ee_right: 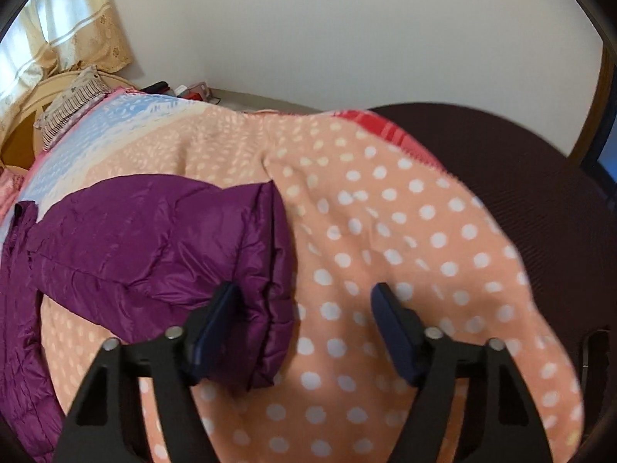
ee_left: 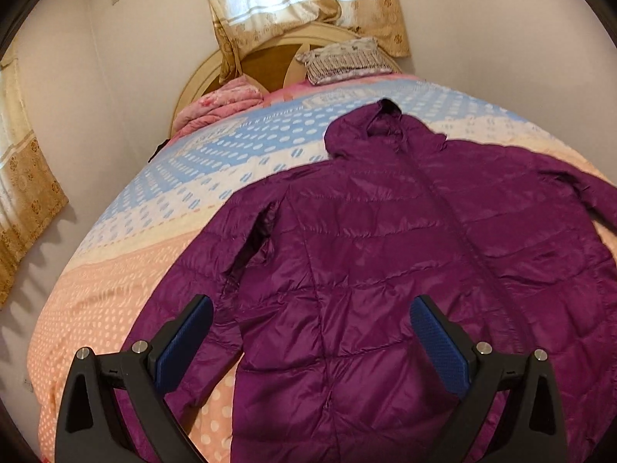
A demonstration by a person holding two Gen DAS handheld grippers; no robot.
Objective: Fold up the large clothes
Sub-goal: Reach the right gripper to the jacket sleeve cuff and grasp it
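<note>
A purple hooded puffer jacket (ee_left: 385, 239) lies flat, front up and zipped, on the bed, hood toward the headboard. My left gripper (ee_left: 310, 308) is open and hovers above the jacket's lower left body, holding nothing. In the right wrist view the jacket's right sleeve (ee_right: 162, 247) stretches out across the bedspread. My right gripper (ee_right: 304, 297) is open, with its left finger over the sleeve cuff (ee_right: 270, 308) and its right finger over bare bedspread. It grips nothing.
The bed carries a peach, cream and blue dotted bedspread (ee_left: 127, 270). A pink quilt (ee_left: 219, 104) and a patterned pillow (ee_left: 343, 59) lie at the headboard. Curtains (ee_left: 293, 4) hang behind. A dark chair (ee_right: 540, 177) stands beyond the bed's right edge.
</note>
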